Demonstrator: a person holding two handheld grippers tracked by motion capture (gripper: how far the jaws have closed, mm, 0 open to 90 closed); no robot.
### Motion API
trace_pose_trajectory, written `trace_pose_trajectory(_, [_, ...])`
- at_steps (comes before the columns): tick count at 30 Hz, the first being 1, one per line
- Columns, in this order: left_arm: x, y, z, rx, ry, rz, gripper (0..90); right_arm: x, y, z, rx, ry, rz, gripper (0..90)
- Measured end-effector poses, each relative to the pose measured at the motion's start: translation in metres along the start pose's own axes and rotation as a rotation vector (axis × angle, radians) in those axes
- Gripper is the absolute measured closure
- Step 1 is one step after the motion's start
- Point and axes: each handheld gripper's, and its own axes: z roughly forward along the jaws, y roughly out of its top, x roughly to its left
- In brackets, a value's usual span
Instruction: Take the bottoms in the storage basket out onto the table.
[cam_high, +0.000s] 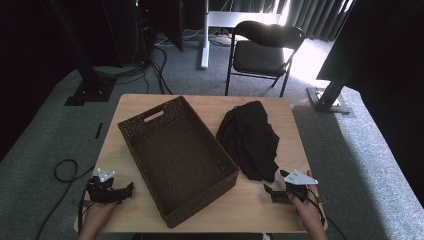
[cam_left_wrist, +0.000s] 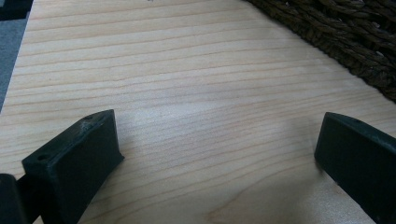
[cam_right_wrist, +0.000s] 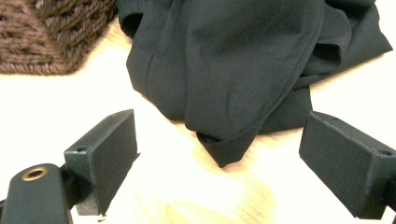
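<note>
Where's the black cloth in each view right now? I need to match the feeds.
High view: black cloth lies crumpled right of centre on the table, beside the wicker basket.
Left gripper view: not in it.
Right gripper view: top centre, just beyond the open jaws.
Shared landmark: the wicker basket.

From my remote station I look down on a pale wooden table (cam_high: 280, 210) standing on grey carpet (cam_high: 360, 150); behind it a black folding chair (cam_high: 262, 50) sits empty, washed by bright daylight that spills past dark curtains (cam_high: 315, 15) at the back; black metal stand legs (cam_high: 87, 75) with base plates flank the scene on either side; a white post (cam_high: 204, 35) rises at centre, and loose cables (cam_high: 65, 170) trail across the floor.
</note>
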Motion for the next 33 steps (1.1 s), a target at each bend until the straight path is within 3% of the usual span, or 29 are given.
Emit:
trace_pose_trajectory(2, [0.0,0.0,0.0,0.001,0.0,0.001,0.2,0.0,-0.001,-0.002,-0.003,-0.016,0.021,11.1])
trace_pose_trajectory(10, [0.0,0.0,0.0,0.001,0.0,0.0,0.2,0.004,-0.007,-0.01,0.028,-0.057,0.028,11.1])
trace_pose_trajectory(18, [0.0,0.0,0.0,0.0,0.0,0.0,0.2,0.006,-0.011,-0.014,0.07,-0.052,0.028,11.1])
trace_pose_trajectory(22, [0.0,0.0,0.0,0.001,0.0,0.0,0.2,0.006,-0.01,-0.011,0.109,-0.07,0.042,11.2])
trace_pose_trajectory(25, [0.0,0.0,0.0,0.002,0.0,0.001,0.2,0.009,-0.009,-0.006,0.17,-0.061,0.019,11.1])
trace_pose_trajectory(29, [0.0,0.0,0.0,0.002,0.0,0.001,0.2,0.009,-0.008,-0.004,0.178,-0.053,0.044,11.1])
trace_pose_trajectory(30, [0.0,0.0,0.0,0.002,0.0,0.001,0.2,0.007,-0.008,-0.003,0.19,-0.043,0.086,11.2])
trace_pose_trajectory(33, [0.0,0.0,0.0,0.002,0.0,0.0,0.2,0.007,-0.008,-0.002,0.19,-0.057,0.097,11.1])
